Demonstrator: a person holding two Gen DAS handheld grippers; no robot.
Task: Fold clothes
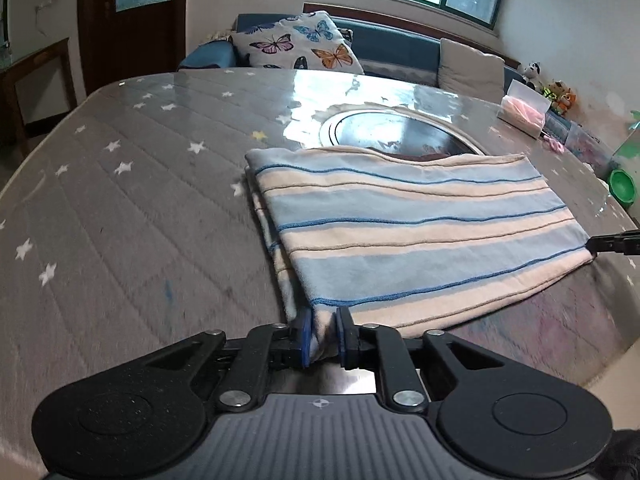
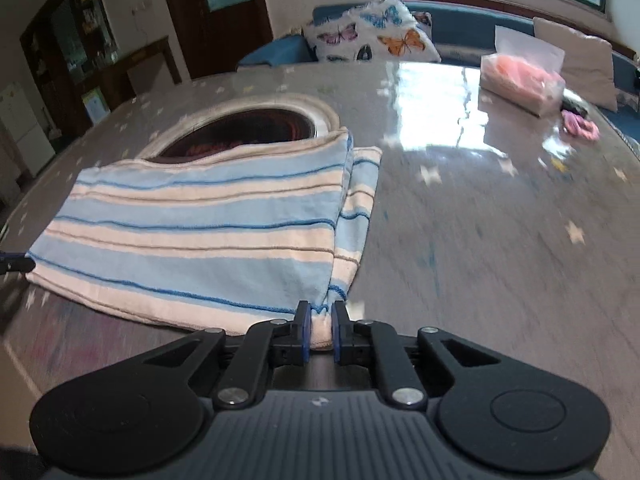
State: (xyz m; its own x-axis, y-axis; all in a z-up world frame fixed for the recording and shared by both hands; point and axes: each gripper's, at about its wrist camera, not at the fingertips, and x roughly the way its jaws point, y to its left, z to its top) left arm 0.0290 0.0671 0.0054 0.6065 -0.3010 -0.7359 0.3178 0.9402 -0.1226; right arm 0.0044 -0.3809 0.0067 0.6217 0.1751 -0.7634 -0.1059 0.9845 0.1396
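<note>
A blue and cream striped cloth (image 1: pixel 420 232) lies folded on the grey star-patterned table (image 1: pixel 120 208). My left gripper (image 1: pixel 322 320) is shut on its near left corner, the fabric bunched between the blue pads. At the right edge of the left wrist view, the right gripper's black tip (image 1: pixel 612 242) holds the cloth's other near corner. In the right wrist view, my right gripper (image 2: pixel 320 312) is shut on the near right corner of the cloth (image 2: pixel 192 236), where a lower layer sticks out to the right. The left gripper's tip (image 2: pixel 16 264) shows at that view's left edge.
A round sunken dark plate (image 1: pixel 400 136) sits in the table's middle, partly under the cloth's far edge. A pink tissue pack (image 2: pixel 520 80), pink hair ties (image 2: pixel 580 128) and a green cup (image 1: pixel 622 188) stand at the right. A butterfly cushion (image 1: pixel 296 46) lies on the sofa behind.
</note>
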